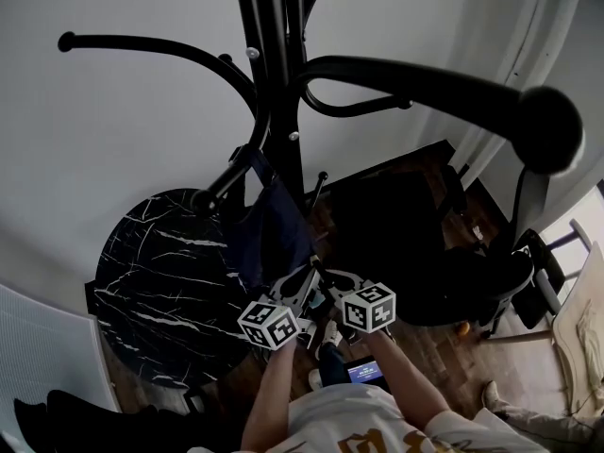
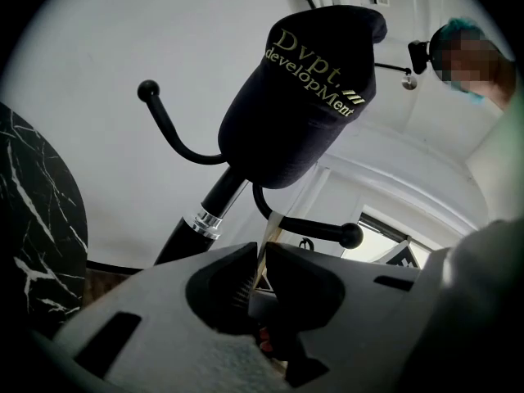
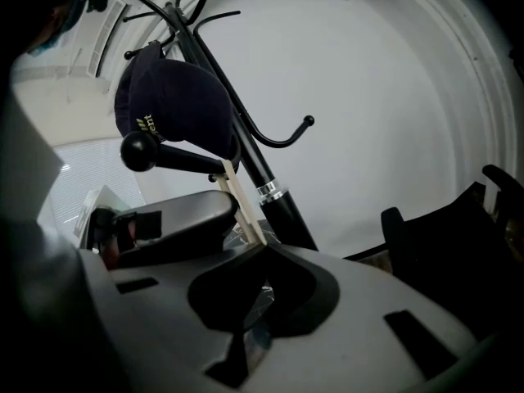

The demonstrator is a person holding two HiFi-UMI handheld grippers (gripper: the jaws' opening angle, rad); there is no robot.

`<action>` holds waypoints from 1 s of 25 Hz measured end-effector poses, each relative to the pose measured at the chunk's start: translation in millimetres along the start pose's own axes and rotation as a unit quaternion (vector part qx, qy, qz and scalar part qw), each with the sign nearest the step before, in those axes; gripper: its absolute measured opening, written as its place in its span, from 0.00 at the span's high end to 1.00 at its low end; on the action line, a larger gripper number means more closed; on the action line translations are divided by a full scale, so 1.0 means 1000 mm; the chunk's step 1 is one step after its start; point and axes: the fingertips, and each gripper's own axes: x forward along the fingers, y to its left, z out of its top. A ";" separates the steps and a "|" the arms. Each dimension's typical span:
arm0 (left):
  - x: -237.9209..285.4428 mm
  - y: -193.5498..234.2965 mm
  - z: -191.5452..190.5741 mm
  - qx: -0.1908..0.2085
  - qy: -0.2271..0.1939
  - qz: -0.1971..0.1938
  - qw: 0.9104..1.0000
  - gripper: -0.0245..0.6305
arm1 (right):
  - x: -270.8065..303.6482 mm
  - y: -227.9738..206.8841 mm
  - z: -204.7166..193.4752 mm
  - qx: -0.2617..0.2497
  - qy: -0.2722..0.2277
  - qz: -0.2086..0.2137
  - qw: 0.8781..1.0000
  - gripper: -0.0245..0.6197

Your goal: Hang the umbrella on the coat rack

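The black coat rack (image 1: 278,74) rises in front of me with curved, ball-tipped hooks. A thin beige strap (image 2: 270,234) runs from a lower hook (image 2: 327,231) down into both grippers. My left gripper (image 2: 262,256) is shut on the strap. My right gripper (image 3: 260,248) is shut on the same beige strap (image 3: 241,203), right beside the left one. In the head view the two grippers (image 1: 313,286) meet close to the pole, under a dark blue cloth shape (image 1: 274,229). A navy cap (image 2: 307,72) with pale lettering hangs just above the strap's hook. The umbrella's body is hidden below the jaws.
A round black marble table (image 1: 160,281) stands left of the rack, against the white wall. A black chair (image 1: 425,253) is on the right, close to the pole. A large ball-tipped hook (image 1: 547,125) juts out near my head. A white panel (image 1: 38,366) stands at lower left.
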 end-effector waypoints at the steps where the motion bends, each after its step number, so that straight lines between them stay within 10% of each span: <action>1: -0.001 -0.001 0.000 -0.003 -0.004 -0.003 1.000 0.93 | 0.000 0.001 -0.001 0.002 0.003 0.000 1.000 0.94; 25: -0.039 -0.009 -0.009 0.037 0.015 0.065 0.997 0.93 | -0.055 0.011 -0.009 -0.039 -0.010 -0.065 0.997 0.94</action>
